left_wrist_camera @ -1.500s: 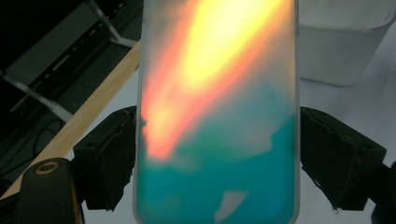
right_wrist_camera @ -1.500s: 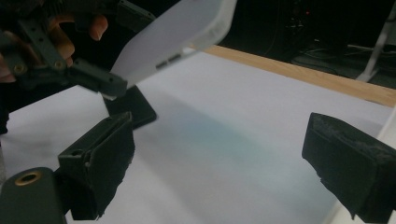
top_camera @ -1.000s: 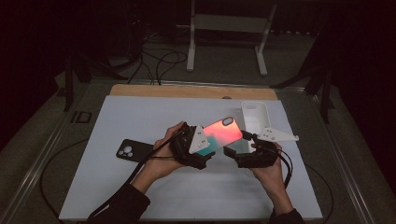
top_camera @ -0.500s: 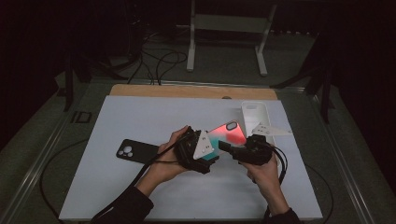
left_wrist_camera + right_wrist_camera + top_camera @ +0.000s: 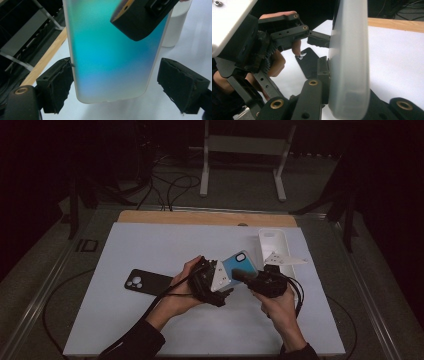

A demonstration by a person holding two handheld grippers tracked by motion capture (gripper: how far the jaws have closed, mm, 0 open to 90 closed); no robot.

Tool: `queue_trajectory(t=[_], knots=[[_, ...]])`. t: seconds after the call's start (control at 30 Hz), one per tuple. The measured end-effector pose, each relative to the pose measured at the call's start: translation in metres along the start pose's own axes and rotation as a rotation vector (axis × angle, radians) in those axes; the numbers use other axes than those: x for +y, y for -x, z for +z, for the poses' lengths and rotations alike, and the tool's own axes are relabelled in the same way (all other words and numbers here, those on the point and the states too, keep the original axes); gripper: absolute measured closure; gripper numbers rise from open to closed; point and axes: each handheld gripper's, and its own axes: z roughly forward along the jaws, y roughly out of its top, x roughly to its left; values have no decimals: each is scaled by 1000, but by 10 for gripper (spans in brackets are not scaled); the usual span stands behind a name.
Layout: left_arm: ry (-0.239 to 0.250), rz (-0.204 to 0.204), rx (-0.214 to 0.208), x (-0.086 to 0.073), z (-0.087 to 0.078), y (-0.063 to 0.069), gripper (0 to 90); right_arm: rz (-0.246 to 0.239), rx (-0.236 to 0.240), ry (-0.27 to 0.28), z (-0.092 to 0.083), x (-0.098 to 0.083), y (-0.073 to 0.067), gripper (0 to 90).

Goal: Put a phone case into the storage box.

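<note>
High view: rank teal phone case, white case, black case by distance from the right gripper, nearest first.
1. teal phone case: gripped in the right gripper.
2. white case: just beyond it, on the table's right side.
3. black case: far left, past the left gripper.

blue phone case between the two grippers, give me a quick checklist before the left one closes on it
1. Right hand-held gripper has the blue phone case: ok, its jaws are shut on the case's faces in the right gripper view.
2. Left hand-held gripper open wide enough: ok, one pad touches the case's edge, the other stands apart.
3. Case centred between the left pads: not ok, it sits toward one side.
4. Case lifted off the white table: ok.
5. Black phone case and white phone case out of the way: ok, both lie flat, apart from the grippers.
6. Grip firm enough to resist slipping: cannot tell.
</note>
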Motion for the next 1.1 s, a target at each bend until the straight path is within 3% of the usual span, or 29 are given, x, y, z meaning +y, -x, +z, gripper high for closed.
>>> queue_trajectory(t=[0.27, 0.53, 0.9, 1.1], knots=[[2, -30, -31, -1, 0, -3, 89, -11, -28, -4, -1, 0, 1, 869], [9, -63, -71, -3, 0, -7, 77, -39, -21, -9, -5, -1, 1, 868], [30, -138, -231, -10, -2, -15, 41, -137, 38, -19, -14, -4, -2, 866], [42, -150, -302, -11, -3, -17, 57, -188, 99, -37, -16, -4, -6, 866]])
